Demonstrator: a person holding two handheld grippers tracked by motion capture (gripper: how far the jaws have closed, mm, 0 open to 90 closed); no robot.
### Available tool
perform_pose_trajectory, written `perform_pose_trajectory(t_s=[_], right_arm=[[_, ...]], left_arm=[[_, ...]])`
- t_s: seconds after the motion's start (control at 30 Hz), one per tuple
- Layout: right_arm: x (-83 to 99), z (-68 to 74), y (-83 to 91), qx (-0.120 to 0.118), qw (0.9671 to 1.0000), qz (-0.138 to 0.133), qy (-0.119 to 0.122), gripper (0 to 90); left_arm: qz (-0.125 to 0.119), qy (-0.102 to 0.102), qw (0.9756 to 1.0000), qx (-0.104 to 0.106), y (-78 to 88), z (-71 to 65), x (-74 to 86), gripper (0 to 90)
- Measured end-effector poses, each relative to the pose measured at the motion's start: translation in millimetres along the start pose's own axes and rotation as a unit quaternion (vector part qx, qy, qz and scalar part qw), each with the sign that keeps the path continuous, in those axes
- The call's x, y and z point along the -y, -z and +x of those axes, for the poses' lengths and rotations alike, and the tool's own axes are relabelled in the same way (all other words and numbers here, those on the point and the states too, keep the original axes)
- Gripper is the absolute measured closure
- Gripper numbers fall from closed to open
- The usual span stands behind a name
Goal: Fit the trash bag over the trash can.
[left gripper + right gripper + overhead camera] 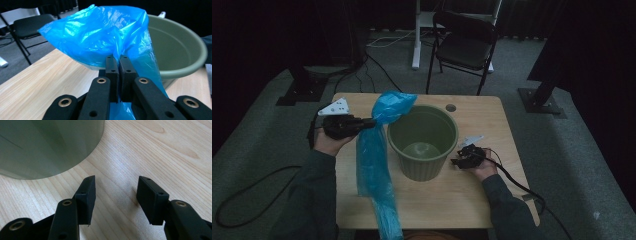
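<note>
L gripper (119, 61) clamps crinkled blue plastic bag (374, 165) left of round green plastic bucket (422, 141); R gripper (115, 195) jaws apart, right of bucket.

A bucket (422, 141) is set upright near the middle of the table (472, 200). To its left, a plastic bag (377, 150) is held up by its top edge just beside the bucket's rim, while its lower length is trailed across the table to the near edge. The left gripper (371, 122) is placed left of the bucket, clamped on the bag. The right gripper (457, 161) is rested on the table just right of the bucket. A chair (464, 47) is seen on the floor behind the table.
</note>
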State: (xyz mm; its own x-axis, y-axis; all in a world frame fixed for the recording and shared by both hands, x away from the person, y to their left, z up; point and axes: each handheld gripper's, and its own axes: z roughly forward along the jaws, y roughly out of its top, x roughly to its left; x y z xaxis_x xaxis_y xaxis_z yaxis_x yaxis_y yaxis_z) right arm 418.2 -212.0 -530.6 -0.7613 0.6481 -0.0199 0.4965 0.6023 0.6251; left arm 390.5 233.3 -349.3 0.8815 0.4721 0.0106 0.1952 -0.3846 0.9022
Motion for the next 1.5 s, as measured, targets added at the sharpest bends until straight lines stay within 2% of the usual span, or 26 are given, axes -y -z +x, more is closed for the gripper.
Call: perform_pose_trajectory(t_s=[0.27, 0.47, 0.5, 0.53, 0.6, 0.63, 0.7, 0.73, 0.77, 0.83, 0.87, 1.03, 1.17, 1.27, 1.33, 1.5], right_arm=[[-2.8, 0.8, -0.6, 0.003, 0.9999, 0.005, 0.008, 50.5], [-4.2, 0.4, -0.7, 0.004, 0.9999, 0.005, 0.010, 51.1], [-4.2, 0.4, -0.7, 0.004, 0.9999, 0.005, 0.010, 51.1], [-4.6, 0.0, -0.6, 0.003, 0.9999, 0.005, 0.010, 51.1], [-4.7, -0.1, -0.8, 0.003, 0.9999, 0.005, 0.010, 51.1], [-4.7, -0.1, -0.8, 0.003, 0.9999, 0.005, 0.010, 51.1], [-4.9, 0.0, -0.3, 0.003, 0.9999, 0.006, 0.012, 51.1], [-4.9, 0.0, -0.3, 0.003, 0.9999, 0.006, 0.012, 51.1], [-4.9, -0.1, 0.2, 0.005, 0.9999, 0.004, 0.011, 51.1], [-4.9, -0.2, 0.3, 0.004, 0.9999, 0.003, 0.012, 51.1], [-5.0, -0.2, 0.5, 0.005, 0.9999, 0.002, 0.012, 51.1], [-4.9, 0.2, -0.1, 0.004, 0.9999, 0.005, 0.012, 51.1], [-4.9, 0.1, -0.1, 0.004, 0.9999, 0.005, 0.011, 51.1], [-4.8, 0.3, -0.4, 0.003, 0.9999, 0.006, 0.012, 51.1], [-4.7, 0.5, -0.4, 0.004, 0.9999, 0.006, 0.013, 51.1], [-4.3, 0.1, -0.9, 0.005, 0.9999, 0.007, 0.015, 51.1]], left_arm=[[0.000, -0.030, 0.9989, 0.037, -4.8, -10.9, -19.8, 87.4], [0.040, -0.054, 0.9960, 0.059, -25.2, -20.4, -32.0, 86.9], [0.040, -0.054, 0.9960, 0.059, -25.2, -20.4, -32.0, 86.8], [0.055, -0.060, 0.9944, 0.067, -34.6, -23.3, -34.9, 86.5], [0.068, -0.064, 0.9928, 0.074, -43.7, -25.5, -37.6, 85.7], [0.068, -0.064, 0.9928, 0.074, -43.7, -25.5, -37.6, 85.3], [0.093, -0.063, 0.9898, 0.087, -57.2, -26.8, -40.9, 84.6], [0.093, -0.063, 0.9898, 0.087, -57.2, -26.8, -40.9, 84.5], [0.111, -0.066, 0.9875, 0.090, -63.8, -27.8, -42.0, 84.0], [0.116, -0.065, 0.9870, 0.090, -66.1, -27.9, -42.5, 83.7], [0.125, -0.064, 0.9857, 0.093, -69.9, -27.7, -43.4, 83.3], [0.135, -0.065, 0.9852, 0.083, -79.1, -28.6, -49.7, 81.3], [0.131, -0.063, 0.9869, 0.070, -87.2, -28.9, -56.7, 78.2], [0.139, -0.059, 0.9867, 0.060, -93.6, -28.0, -58.2, 74.7], [0.137, -0.055, 0.9874, 0.056, -94.2, -28.0, -57.6, 68.9], [0.124, -0.050, 0.9897, 0.052, -87.5, -25.9, -56.7, 63.2]])
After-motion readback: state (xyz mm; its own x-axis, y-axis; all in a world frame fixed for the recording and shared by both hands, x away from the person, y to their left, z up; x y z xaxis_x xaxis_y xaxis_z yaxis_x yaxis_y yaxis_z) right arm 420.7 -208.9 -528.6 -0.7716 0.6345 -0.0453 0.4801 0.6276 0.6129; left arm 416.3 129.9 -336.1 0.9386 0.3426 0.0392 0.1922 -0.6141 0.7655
